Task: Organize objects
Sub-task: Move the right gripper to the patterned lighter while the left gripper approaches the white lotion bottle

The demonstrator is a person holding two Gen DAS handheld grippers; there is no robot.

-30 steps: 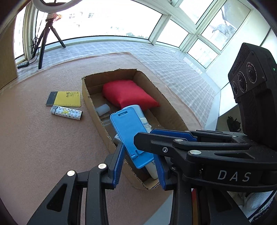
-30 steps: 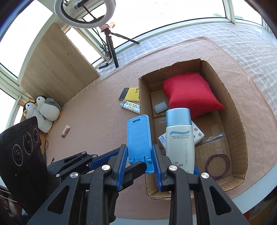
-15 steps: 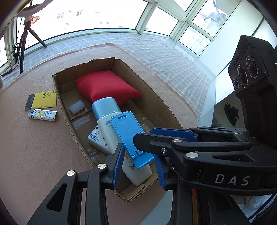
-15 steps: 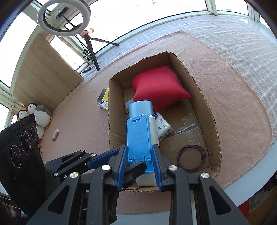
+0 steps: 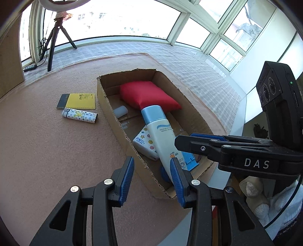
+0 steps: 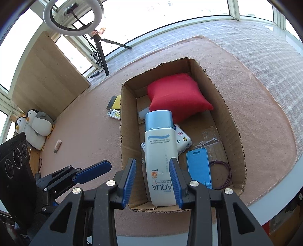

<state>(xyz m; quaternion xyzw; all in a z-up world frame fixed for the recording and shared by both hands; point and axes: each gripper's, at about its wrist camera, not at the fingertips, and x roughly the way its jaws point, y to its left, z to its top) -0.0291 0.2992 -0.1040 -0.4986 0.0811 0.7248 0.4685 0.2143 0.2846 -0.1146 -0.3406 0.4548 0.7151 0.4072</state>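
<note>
One pink mat (image 6: pixel 255 79) w/ box (image 6: pixel 234 132), windows (image 5: pixel 121 17) around.

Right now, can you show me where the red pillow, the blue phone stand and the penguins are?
red pillow (image 6: pixel 178 98), right wrist view, middle of its top face.
blue phone stand (image 6: pixel 198 166), right wrist view, middle of its flat back.
penguins (image 6: pixel 37 123), right wrist view, white belly of the nearer one.

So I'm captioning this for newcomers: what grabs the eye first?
The red cushion at the far end of the cardboard box, then the white sunscreen bottle between the right gripper jaws. A blue phone stand lies flat on the box floor beside it.
</note>
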